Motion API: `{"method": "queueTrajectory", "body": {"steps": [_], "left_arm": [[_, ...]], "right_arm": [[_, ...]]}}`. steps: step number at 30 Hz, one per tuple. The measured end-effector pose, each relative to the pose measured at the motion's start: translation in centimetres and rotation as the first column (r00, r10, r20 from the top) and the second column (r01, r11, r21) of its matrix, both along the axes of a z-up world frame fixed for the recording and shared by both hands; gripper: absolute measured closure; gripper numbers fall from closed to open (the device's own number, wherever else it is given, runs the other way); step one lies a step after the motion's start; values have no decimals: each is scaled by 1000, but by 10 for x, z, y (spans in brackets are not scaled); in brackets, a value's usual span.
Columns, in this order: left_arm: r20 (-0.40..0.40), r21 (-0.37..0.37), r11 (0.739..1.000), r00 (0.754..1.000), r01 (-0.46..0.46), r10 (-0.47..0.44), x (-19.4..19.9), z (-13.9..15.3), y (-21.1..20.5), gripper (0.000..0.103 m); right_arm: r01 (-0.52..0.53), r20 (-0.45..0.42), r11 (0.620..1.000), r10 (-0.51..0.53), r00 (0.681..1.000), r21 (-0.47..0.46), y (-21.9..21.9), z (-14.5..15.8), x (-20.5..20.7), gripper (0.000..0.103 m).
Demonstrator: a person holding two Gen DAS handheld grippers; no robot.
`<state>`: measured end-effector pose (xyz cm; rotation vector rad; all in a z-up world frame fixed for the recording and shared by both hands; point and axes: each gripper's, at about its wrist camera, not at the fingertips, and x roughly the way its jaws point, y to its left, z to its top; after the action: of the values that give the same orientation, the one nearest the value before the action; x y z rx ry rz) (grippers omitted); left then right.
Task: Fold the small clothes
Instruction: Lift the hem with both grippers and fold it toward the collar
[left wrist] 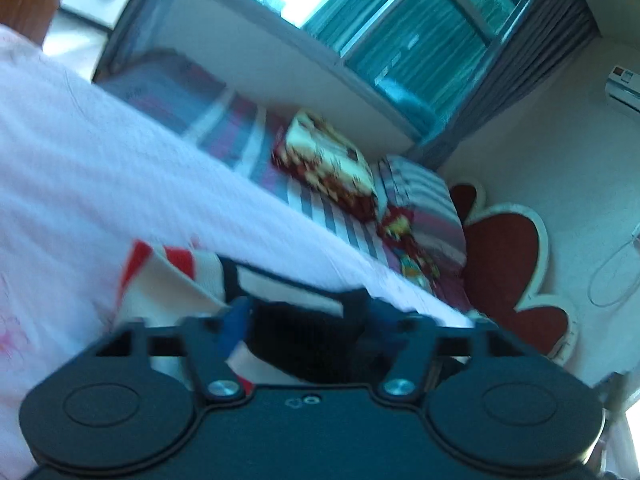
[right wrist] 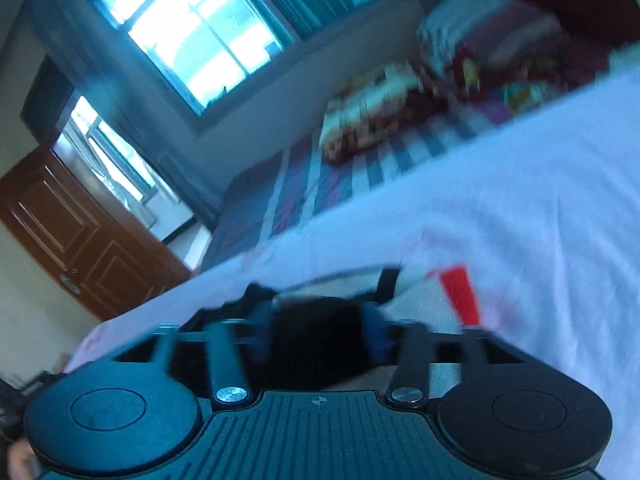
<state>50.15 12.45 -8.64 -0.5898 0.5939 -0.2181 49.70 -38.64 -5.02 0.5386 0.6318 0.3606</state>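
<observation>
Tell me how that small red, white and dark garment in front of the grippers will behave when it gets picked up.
The garment lies creased and flat on the white cloth, so it will probably droop from wherever it is pinched. Being small and thin-looking, it is likely light. It may drag the cloth beneath when pushed. Both views are blurred, so fabric texture stays uncertain.

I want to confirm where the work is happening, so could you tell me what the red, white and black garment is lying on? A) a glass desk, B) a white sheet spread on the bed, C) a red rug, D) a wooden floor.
B: the garment rests on the white sheet covering the bed.
</observation>
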Motion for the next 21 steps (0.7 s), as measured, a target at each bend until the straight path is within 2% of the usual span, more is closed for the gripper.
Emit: {"method": "queueTrajectory", "body": {"steps": [2,5,9,12,14,15,16,20,21], "left_arm": [[5,-23,1000,1000,13,-13,1,-4,2,35],[-43,77,996,998,47,-44,12,-7,-6,46],[-85,177,981,994,80,-66,22,-10,-17,54],[-107,267,961,993,75,-48,27,-9,-26,72],[-105,292,955,994,59,-30,27,-10,-26,97],[-95,281,958,995,52,-26,25,-10,-23,99],[-70,281,959,997,32,-12,21,-8,-23,99],[74,312,947,995,-80,60,-2,6,-21,99],[82,320,941,993,-113,91,-5,5,-21,99]], "right_arm": [[12,23,1000,-12,1000,24,-5,-1,1,37],[-15,33,1000,15,999,-9,2,2,3,37],[-77,21,983,82,996,-165,30,-7,0,37],[-112,-15,937,113,993,-332,57,-25,2,53],[-94,11,903,109,994,-419,69,-33,2,74],[-86,24,891,108,994,-447,73,-35,0,89],[-77,37,886,106,994,-457,77,-36,-2,94],[16,113,897,38,993,-442,71,-32,-7,95],[48,116,895,4,993,-444,68,-33,-4,95]]}}
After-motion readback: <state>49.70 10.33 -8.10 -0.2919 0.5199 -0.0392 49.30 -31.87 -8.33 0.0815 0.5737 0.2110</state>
